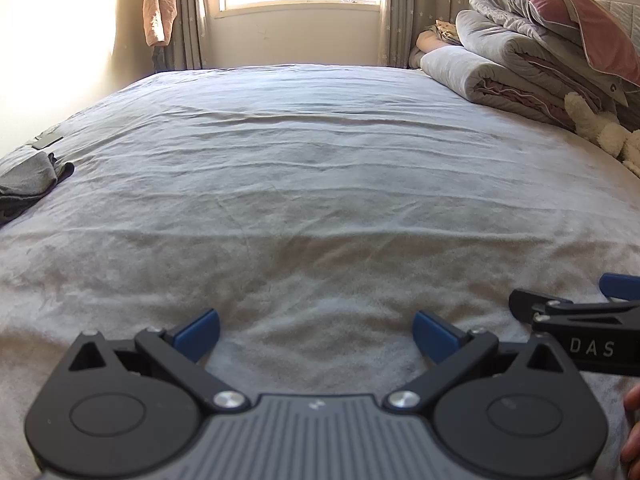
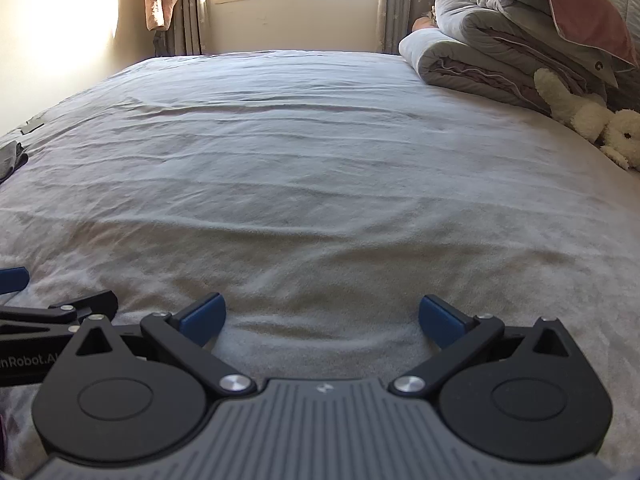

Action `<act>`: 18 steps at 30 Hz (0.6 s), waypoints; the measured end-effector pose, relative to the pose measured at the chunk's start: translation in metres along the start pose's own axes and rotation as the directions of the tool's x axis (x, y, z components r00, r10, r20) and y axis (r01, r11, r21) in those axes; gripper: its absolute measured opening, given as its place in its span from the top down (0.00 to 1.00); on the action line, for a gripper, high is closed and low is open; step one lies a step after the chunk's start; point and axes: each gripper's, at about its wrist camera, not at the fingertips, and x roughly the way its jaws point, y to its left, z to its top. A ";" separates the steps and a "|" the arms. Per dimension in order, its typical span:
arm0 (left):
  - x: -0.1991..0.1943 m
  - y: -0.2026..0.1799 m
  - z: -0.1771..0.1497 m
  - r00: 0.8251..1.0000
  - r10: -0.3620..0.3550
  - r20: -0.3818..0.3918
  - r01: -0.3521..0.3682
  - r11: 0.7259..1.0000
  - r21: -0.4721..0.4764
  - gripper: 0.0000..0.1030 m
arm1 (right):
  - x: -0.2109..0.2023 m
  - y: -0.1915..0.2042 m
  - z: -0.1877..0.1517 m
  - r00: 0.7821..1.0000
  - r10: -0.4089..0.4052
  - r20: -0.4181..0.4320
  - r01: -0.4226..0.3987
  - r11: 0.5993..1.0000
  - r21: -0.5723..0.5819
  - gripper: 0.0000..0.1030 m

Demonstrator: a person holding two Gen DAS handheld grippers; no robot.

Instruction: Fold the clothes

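Clothes (image 1: pixel 28 184) lie heaped far left (untouched); left gripper (image 1: pixel 316 334) and right gripper (image 2: pixel 322 318) gape wide, empty; fetching comes next.

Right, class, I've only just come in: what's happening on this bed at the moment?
A person holds a two-finger gripper in each hand above a grey bed sheet. The left gripper and the right gripper are both open and hold nothing. The only loose clothing in view is a grey garment lying at the far left edge of the bed, untouched. Folded quilts and a white soft toy sit along the right side. No folding has begun.
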 end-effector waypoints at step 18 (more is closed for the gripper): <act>0.001 -0.001 0.000 1.000 0.013 0.003 -0.013 1.000 -0.007 0.00 | 0.002 0.002 0.002 0.999 -0.034 0.006 0.034 0.999 0.016 0.00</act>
